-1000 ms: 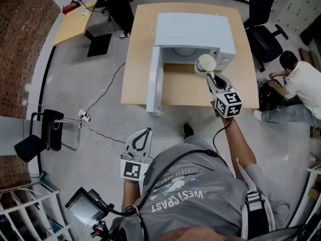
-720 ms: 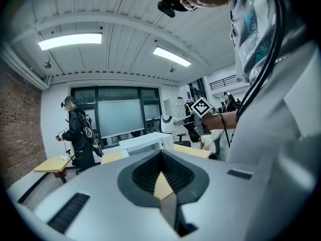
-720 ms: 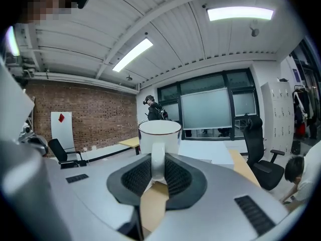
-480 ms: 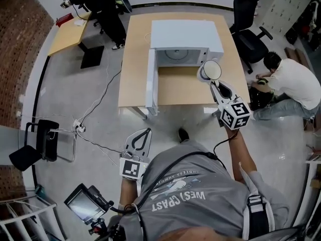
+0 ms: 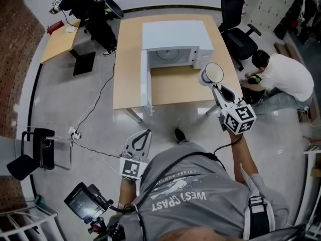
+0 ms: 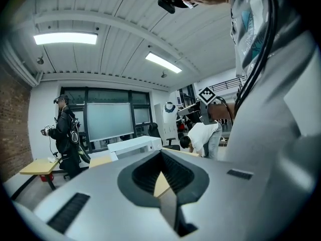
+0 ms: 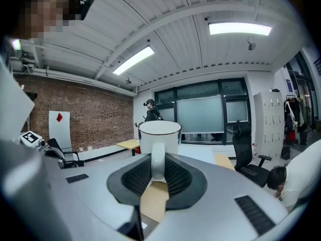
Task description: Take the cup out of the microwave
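The white cup (image 5: pixel 211 74) hangs in the air off the right front of the white microwave (image 5: pixel 175 40). My right gripper (image 5: pixel 215 86) is shut on its handle. The right gripper view shows the cup (image 7: pixel 159 132) upright, with its handle pinched between the pads of the right gripper (image 7: pixel 157 167). The microwave door (image 5: pixel 145 83) stands open over the wooden table (image 5: pixel 175 87), and the oven cavity looks empty. My left gripper (image 5: pixel 146 133) hovers over the floor close to my body. Its tips meet and nothing is between them, as the left gripper view (image 6: pixel 161 160) also shows.
A person in a white shirt (image 5: pixel 281 74) crouches on the floor right of the table, near a black office chair (image 5: pixel 239 33). Another desk (image 5: pixel 59 36) and a standing person in black (image 5: pixel 95 6) are at the far left. Cables (image 5: pixel 95 109) lie on the floor.
My right gripper has carried the cup up and away from the microwave's mouth, out to the right of the table. In the head view the left gripper stays in the same spot.
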Action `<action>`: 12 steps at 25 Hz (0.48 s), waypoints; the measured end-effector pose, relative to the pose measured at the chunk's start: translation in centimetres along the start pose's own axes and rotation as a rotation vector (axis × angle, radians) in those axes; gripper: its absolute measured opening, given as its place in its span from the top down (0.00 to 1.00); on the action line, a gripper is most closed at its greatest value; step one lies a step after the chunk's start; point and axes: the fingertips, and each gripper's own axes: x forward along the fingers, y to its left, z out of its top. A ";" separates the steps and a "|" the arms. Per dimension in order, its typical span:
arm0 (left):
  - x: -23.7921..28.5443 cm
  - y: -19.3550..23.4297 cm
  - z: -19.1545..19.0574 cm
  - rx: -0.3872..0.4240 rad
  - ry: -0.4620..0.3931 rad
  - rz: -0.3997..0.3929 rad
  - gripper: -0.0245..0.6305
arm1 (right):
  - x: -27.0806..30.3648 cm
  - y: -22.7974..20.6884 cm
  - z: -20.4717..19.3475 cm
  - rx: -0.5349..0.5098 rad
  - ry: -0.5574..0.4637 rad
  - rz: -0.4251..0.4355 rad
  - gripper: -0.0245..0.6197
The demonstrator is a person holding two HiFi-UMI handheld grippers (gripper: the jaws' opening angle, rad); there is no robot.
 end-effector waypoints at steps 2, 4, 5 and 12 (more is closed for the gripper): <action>-0.1 -0.2 -0.5 -0.021 0.042 -0.004 0.90 | -0.8 0.1 0.3 0.001 -0.004 -0.006 0.85; 0.0 -0.3 -0.6 -0.015 0.053 -0.015 0.90 | -1.4 0.2 0.5 0.004 -0.010 -0.011 0.85; 0.1 -0.4 -0.6 -0.016 0.047 -0.021 0.90 | -1.7 0.2 0.6 0.005 -0.013 -0.013 0.85; 0.2 -0.8 -0.4 -0.011 0.045 -0.036 0.90 | -2.9 -1.1 0.6 0.033 -0.010 -0.047 0.85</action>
